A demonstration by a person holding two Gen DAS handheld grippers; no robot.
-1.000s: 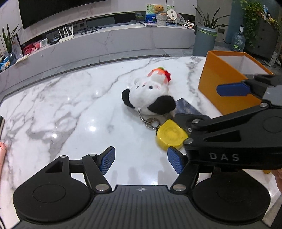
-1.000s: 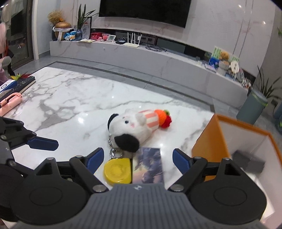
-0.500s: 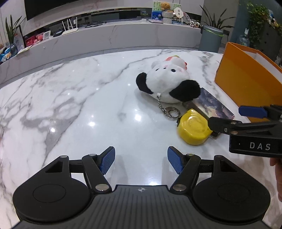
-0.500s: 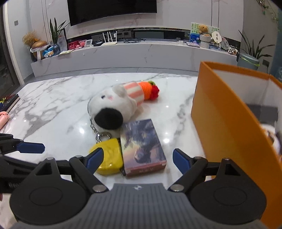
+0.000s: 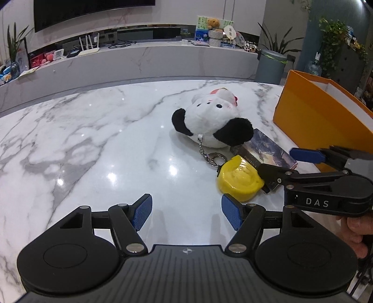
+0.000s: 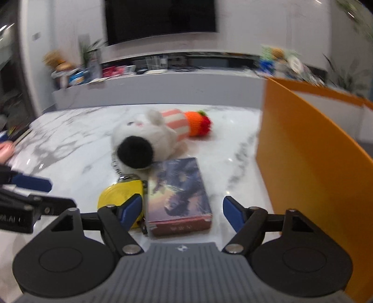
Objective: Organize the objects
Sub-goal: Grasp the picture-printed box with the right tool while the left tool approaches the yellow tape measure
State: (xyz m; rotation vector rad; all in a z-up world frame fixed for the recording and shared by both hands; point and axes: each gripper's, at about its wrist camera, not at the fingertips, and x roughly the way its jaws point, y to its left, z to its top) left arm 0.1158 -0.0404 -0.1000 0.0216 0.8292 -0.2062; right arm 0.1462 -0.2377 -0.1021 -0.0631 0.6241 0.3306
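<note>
- A long white marble media bench (image 5: 144,58) runs across the room, far ahead of the left gripper beyond the table.
- A large black wall-mounted television screen (image 5: 93,21) hangs above that bench, ahead and to the left.
- A white router with upright antennas (image 5: 89,46) sits on the bench, ahead and left.
- A small brown teddy bear (image 5: 213,23) sits among the clutter on the bench, ahead and slightly right.
- A grey cylindrical bin (image 5: 271,66) stands on the floor, ahead and to the right.
- A green trailing houseplant (image 5: 333,35) hangs far right.
</note>
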